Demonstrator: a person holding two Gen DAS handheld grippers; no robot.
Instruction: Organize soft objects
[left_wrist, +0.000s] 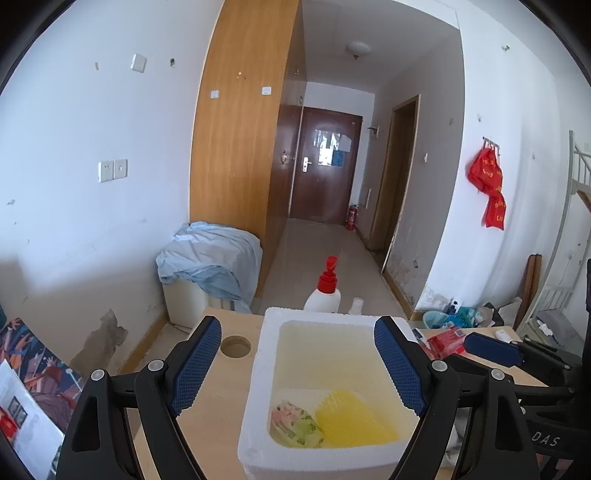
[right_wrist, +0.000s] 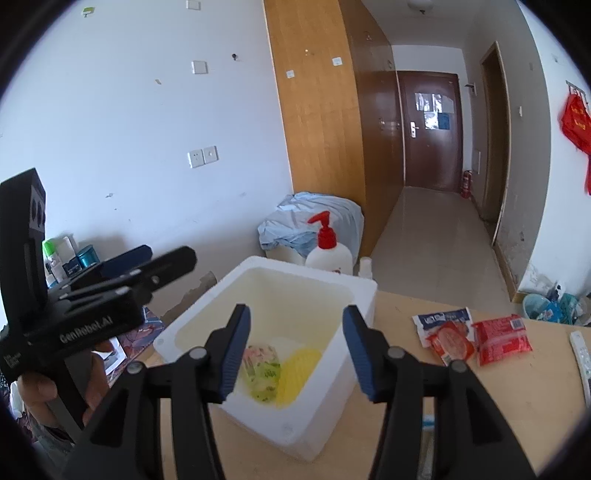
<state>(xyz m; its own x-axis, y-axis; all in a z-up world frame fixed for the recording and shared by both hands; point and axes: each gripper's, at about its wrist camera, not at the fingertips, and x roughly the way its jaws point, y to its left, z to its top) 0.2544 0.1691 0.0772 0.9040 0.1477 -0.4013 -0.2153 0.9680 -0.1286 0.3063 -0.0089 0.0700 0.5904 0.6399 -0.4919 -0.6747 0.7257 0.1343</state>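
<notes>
A white foam box (left_wrist: 258, 373) stands on the light wooden table (left_wrist: 214, 424). At its bottom lie a floral green-and-pink soft packet (left_wrist: 295, 424) and a yellow sponge-like pad (left_wrist: 354, 417). My left gripper (left_wrist: 298, 328) hovers open above the box, nothing between its blue pads. My right gripper (right_wrist: 297, 312) is also open and empty, over the same box (right_wrist: 332, 373), above the floral packet (right_wrist: 262, 365) and yellow pad (right_wrist: 299, 363). Two red snack packets (right_wrist: 502, 338) (right_wrist: 448, 339) lie on the table right of the box. A hand holds the left gripper (right_wrist: 147, 262) at the left.
A white pump bottle with a red top (left_wrist: 325, 291) and a small white cup (left_wrist: 357, 305) stand behind the box. The table has a round hole (left_wrist: 235, 346) left of the box. A white remote (right_wrist: 581, 358) lies at the right edge. Blue cloth (left_wrist: 210, 254) drapes a bin beyond.
</notes>
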